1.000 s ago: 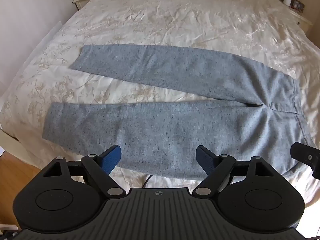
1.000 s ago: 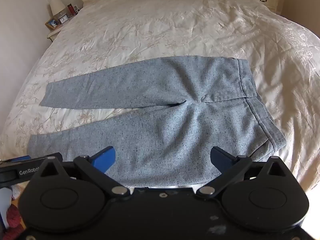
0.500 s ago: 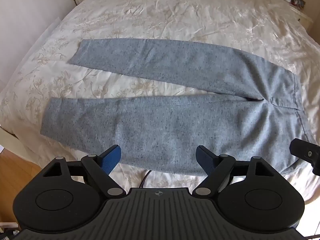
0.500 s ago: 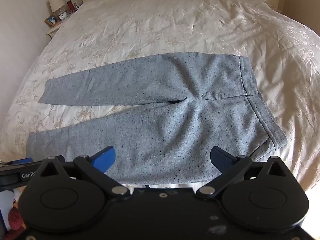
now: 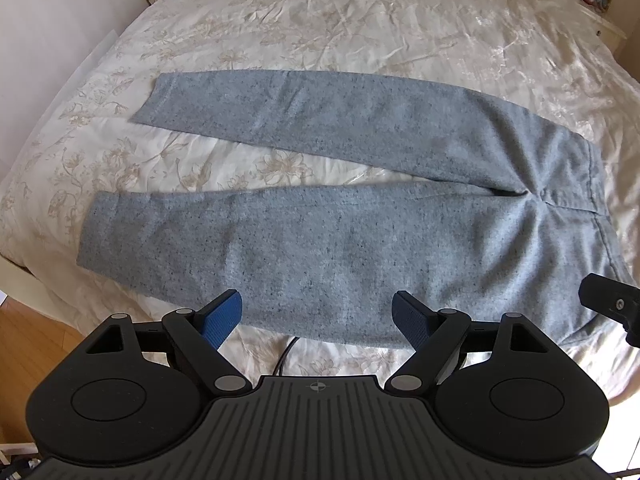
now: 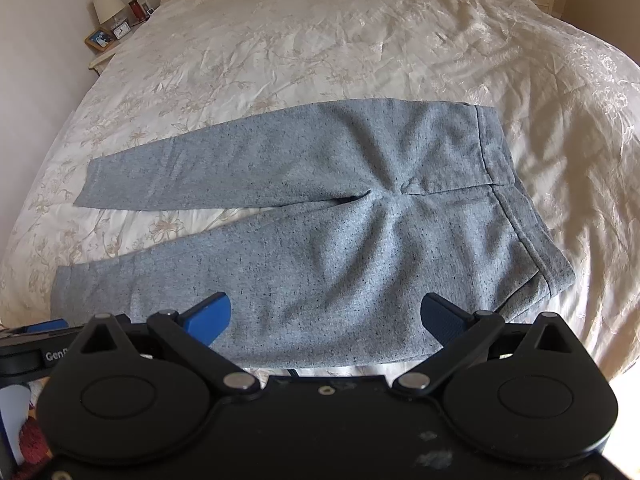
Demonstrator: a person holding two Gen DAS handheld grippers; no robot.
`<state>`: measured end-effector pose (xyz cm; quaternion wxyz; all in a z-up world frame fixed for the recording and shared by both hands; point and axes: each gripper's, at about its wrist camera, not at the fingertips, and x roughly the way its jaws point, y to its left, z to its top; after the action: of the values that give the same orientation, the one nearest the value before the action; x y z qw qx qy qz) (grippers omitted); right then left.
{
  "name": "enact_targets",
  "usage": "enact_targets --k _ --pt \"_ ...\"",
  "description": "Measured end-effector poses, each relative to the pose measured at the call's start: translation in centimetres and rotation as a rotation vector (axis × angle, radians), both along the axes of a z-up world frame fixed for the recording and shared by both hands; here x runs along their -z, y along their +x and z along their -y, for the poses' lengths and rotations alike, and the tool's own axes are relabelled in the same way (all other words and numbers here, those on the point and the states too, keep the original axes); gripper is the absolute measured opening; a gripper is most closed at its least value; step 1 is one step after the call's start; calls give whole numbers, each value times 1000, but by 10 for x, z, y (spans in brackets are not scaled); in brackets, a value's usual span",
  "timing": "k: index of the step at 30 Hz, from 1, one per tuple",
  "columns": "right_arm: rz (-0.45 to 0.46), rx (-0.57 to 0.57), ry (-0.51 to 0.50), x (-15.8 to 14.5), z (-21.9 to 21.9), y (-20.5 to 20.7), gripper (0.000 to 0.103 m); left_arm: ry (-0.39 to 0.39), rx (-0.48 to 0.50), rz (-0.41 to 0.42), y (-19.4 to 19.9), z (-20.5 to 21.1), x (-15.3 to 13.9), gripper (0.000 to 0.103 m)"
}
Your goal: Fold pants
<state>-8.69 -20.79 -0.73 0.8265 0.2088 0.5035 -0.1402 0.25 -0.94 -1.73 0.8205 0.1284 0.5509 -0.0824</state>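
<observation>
Blue-padded jaws of the left gripper [image 5: 318, 316] stand wide apart with nothing between them, above the near edge of the lower trouser leg. The right gripper [image 6: 326, 316] likewise has its jaws spread wide and empty, above the seat area; in the left wrist view its black body shows at 3 o'clock. A dark cable [image 5: 286, 356] runs under the near hem at 6 o'clock.

Grey flecked pants [image 5: 340, 216] lie flat and unfolded on the cream floral bedspread [image 5: 320, 12]. Waistband [image 6: 494, 148] points to 3 o'clock; both legs extend toward 9 o'clock, parted in a narrow V with bedspread showing between them. The near leg lies close to the bed edge.

Beyond, at 11 o'clock in the right wrist view, a nightstand [image 6: 106, 56] carries a lamp [image 6: 107, 3], a small clock [image 6: 121, 30] and a picture frame [image 6: 99, 39].
</observation>
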Motion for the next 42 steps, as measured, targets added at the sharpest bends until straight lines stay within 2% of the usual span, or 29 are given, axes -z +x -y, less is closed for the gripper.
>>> enact_targets --k 25,29,32,34,38,40,42 --pt "-21 -6 23 5 3 11 103 16 -19 -26 8 -1 5 82" --pt "-26 -5 28 7 4 12 103 9 -31 -51 11 -2 6 82" --pt "-31 -1 31 7 6 14 103 -12 -50 -103 15 -5 1 82" --pt "-29 6 48 5 9 16 103 -41 -56 -149 21 -7 -12 82" --pt "-24 34 57 4 20 20 103 -120 -70 -212 35 -10 -56 82" --pt "-34 42 48 5 25 23 103 -136 -51 -201 43 -9 -92 82" --pt "-46 49 45 7 31 24 103 -123 -23 -148 49 -6 -130 82"
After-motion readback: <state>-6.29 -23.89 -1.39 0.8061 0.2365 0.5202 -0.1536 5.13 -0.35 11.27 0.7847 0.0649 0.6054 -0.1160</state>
